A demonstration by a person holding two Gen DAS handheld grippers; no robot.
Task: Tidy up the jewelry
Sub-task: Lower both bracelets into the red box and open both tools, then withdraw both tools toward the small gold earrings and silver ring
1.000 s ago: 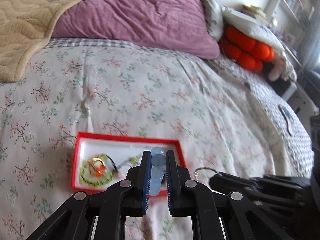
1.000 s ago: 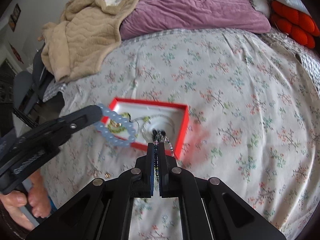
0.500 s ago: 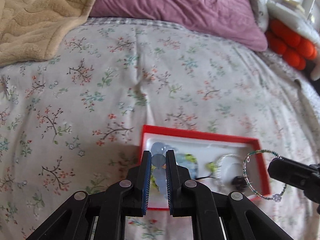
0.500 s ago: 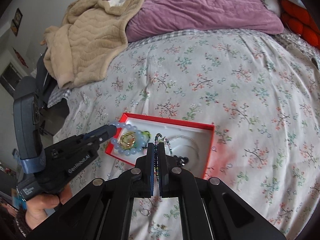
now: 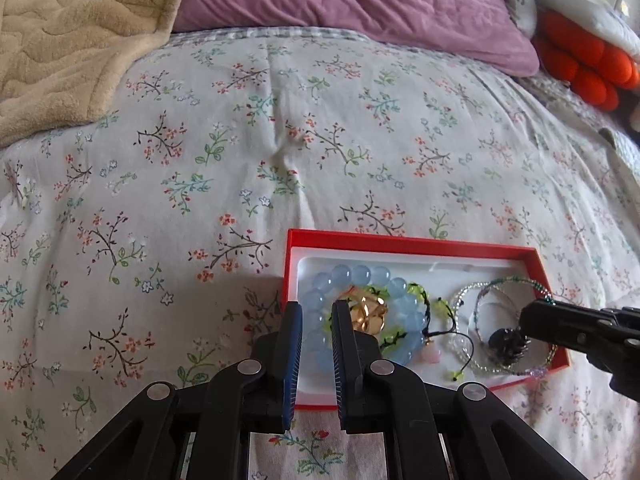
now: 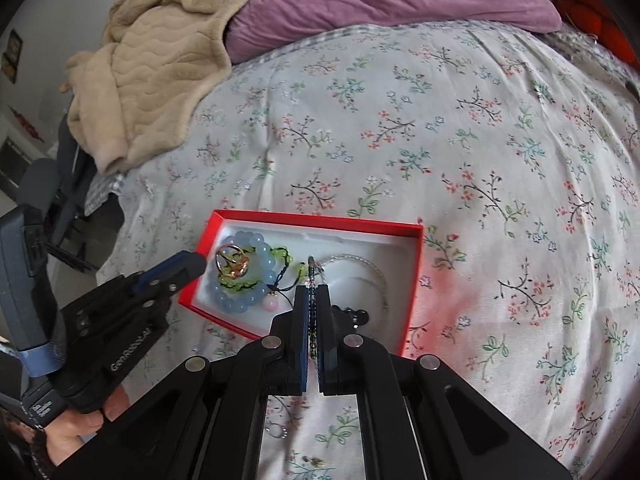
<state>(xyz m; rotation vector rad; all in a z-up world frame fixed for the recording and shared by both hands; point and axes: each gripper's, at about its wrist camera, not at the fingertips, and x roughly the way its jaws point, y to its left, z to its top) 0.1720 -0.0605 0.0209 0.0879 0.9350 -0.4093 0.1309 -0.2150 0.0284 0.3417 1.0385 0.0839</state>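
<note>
While the left gripper (image 5: 316, 312), slightly parted, straddles the pale-blue glass-bead bracelet (image 5: 362, 312) lying in the red-rimmed white-lined box (image 5: 404, 242), apparently unclamped, the right gripper (image 6: 314, 294) pinches a thin multicoloured seed-bead bangle (image 6: 313, 320).

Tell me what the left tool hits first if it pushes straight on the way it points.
Most likely the blue bead bracelet, which lies between the left tool's blue fingers inside the red box. Just past it sits the gold ring, then the box's white lining. Depth is hard to judge here.
</note>
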